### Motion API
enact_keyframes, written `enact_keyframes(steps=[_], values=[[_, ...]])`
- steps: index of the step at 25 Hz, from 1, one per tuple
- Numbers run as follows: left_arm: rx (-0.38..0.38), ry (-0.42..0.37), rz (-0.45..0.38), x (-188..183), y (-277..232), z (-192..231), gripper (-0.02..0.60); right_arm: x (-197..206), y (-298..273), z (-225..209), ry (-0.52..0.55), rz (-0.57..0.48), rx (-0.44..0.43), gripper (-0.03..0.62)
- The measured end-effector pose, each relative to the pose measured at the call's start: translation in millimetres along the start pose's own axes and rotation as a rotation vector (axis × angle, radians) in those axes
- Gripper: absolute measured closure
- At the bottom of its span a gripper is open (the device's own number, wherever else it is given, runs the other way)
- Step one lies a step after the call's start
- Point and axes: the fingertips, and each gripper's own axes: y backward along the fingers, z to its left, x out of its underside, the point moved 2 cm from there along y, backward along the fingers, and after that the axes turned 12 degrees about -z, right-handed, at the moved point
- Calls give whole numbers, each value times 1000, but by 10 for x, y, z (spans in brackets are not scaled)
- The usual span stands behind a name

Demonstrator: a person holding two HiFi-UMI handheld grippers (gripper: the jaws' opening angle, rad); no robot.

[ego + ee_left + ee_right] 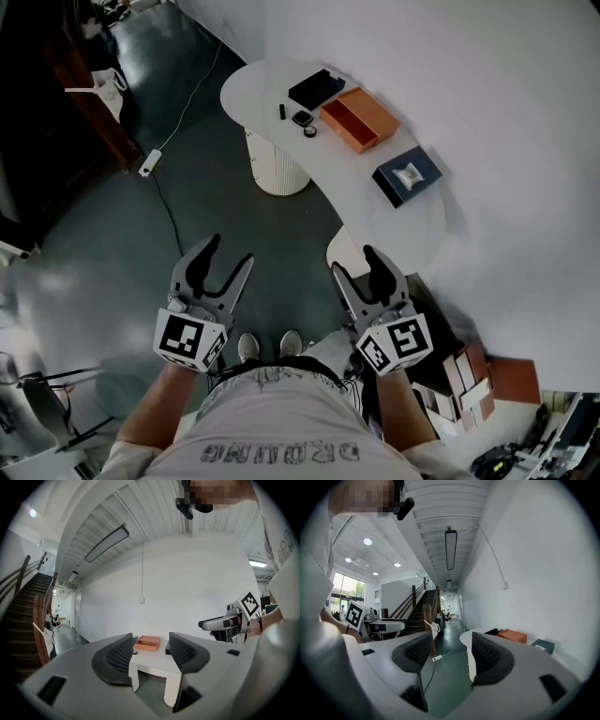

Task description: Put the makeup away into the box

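Both jaw pairs stand spread wide, nothing between them. The left gripper [230,253] and right gripper [353,262] are held level at waist height, well apart from the work.

The makeup lies on the curved white tabletop [267,80], across the floor from the person: a small black stick [282,111], a small square dark compact [302,118] and a little round dark pot [310,132], all just beside the open orange rectangular box [359,119]. A flat black case [316,89] sits behind them, and a dark blue square box [408,175] is further along the top.

Likely light, hard and smooth, so slippery. Pinch the stick across its body and the compact across its flat sides, gently.

The items sit fairly near the table's floor-side edge, so a nudge could drop them. The wall is close behind the table. The floor between is open, apart from a white power strip and cable [150,162] off to the left.
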Motion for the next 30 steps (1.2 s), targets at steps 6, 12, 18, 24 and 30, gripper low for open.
enact_keyframes(steps=[6, 12, 18, 24, 30], values=[[-4, -1, 4, 15, -44, 18, 314, -7, -8, -61, 1, -3, 8, 310], [-30, -2, -2, 65, -148, -77, 313, 24, 36, -231, -2, -3, -8, 310], [-61, -3, -5, 73, -217, -155, 313, 15, 44, -408, -5, -5, -27, 310], [-80, -5, -4, 96, -311, -80, 313, 59, -8, -537, -12, 3, -17, 310], [-66, 4, -14, 197, -535, 58, 313, 94, -175, -676, -9, 10, 4, 310]])
